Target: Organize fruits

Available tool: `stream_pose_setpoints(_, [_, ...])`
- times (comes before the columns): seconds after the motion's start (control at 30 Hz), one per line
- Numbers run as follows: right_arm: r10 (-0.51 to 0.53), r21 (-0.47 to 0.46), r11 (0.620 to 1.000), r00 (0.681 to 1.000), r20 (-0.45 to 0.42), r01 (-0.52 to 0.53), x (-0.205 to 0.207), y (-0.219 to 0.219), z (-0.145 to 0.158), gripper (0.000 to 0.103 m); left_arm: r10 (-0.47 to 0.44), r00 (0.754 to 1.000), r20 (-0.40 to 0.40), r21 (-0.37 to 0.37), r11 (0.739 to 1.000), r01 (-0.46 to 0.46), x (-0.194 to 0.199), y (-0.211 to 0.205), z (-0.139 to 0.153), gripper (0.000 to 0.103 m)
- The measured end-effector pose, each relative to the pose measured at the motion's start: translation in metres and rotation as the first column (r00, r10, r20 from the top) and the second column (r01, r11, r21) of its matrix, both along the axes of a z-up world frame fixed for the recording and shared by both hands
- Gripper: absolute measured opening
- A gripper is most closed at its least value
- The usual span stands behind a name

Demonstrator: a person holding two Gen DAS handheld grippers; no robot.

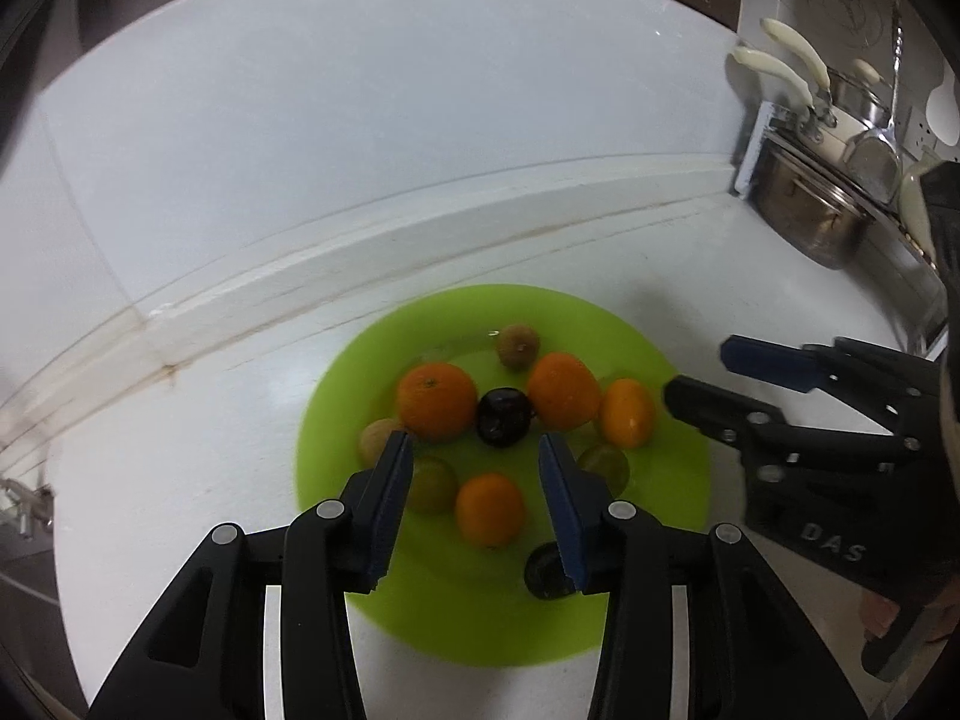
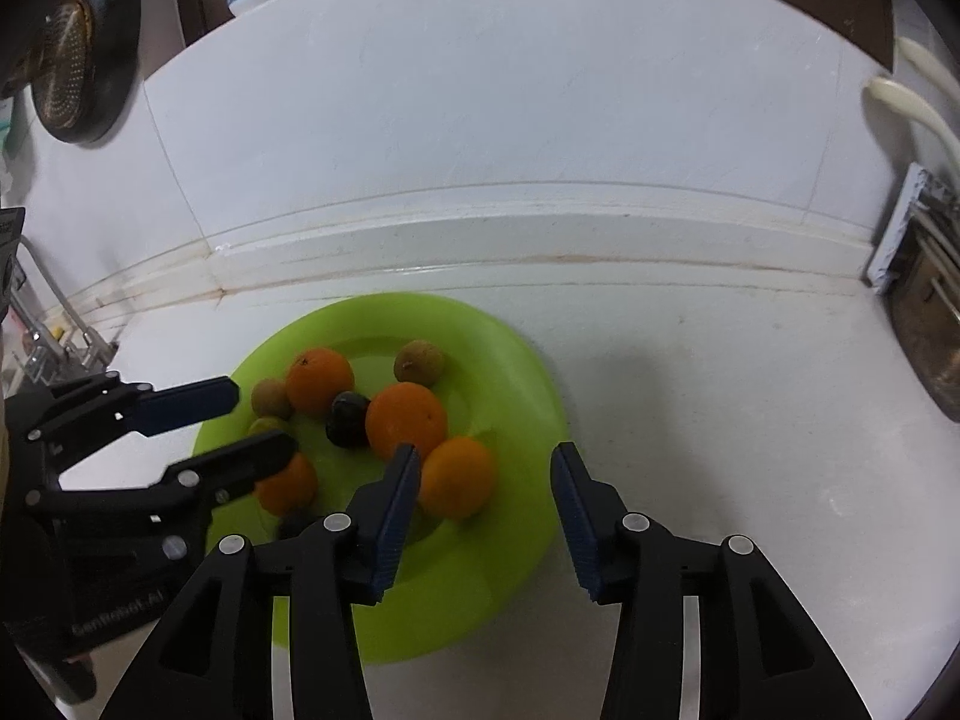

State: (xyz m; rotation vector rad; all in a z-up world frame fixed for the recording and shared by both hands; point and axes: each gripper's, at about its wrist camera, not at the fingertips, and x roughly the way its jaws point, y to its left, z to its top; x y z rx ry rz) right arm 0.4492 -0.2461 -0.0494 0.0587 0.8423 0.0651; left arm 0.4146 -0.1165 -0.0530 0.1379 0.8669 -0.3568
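A lime-green plate [image 1: 672,480] of mixed fruit sits on a white worktop [image 1: 690,252] close to the tiled wall, with both grippers held just above it. The left gripper [image 1: 475,450] hangs over the plate's near half with its fingers [image 1: 390,498] spread wide and nothing between them; directly below the gap lies a small orange [image 1: 489,507]. Past the fingertips, at 12 o'clock, a dark plum [image 1: 503,417] sits between two larger oranges, one at 11 o'clock [image 1: 437,399] and one at 1 o'clock [image 1: 563,390]. A brownish lychee-like fruit [image 1: 517,346] lies toward the plate's far rim, and an oval orange kumquat-like fruit [image 1: 627,411] lies at 2 o'clock. Greenish fruits are partly hidden behind each finger, and a second dark fruit [image 1: 543,570] rests near the plate's near edge.

The right gripper [image 2: 485,462] comes in from the plate's 3 o'clock side, its fingers [image 2: 573,510] also wide apart and holding nothing; in the right wrist view one finger is above the plate beside the oval orange fruit [image 2: 457,483], the other above bare worktop. Steel pots [image 1: 810,222] with cream handles stand in a rack at the worktop's far right end.
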Motion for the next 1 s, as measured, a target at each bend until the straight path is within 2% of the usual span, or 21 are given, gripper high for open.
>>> stream_pose_setpoints(0.53, [-0.017, 0.004, 1.000, 0.990, 0.143, 0.016, -0.088, 0.012, 0.057, 0.046, 0.063, 0.987, 0.149, -0.020, 0.998, -0.061, -0.086, 0.024, 0.056, 0.047])
stream_pose_setpoints(0.77, [-0.026, 0.002, 1.000, 0.980, 0.195, 0.026, -0.136, 0.023, 0.077, 0.046, 0.108, 0.975, 0.194, -0.037, 0.994, -0.103, -0.132, 0.037, 0.074, 0.061])
stream_pose_setpoints(0.87, [-0.026, 0.002, 1.000, 0.977, 0.213, 0.027, -0.159, 0.027, 0.084, 0.054, 0.136, 0.970, 0.200, -0.028, 0.991, -0.133, -0.152, 0.041, 0.079, 0.069])
stream_pose_setpoints(1.0, [-0.023, -0.006, 1.000, 0.972, 0.233, 0.025, -0.182, 0.032, 0.089, 0.055, 0.156, 0.964, 0.213, -0.028, 0.988, -0.153, -0.178, 0.048, 0.082, 0.072])
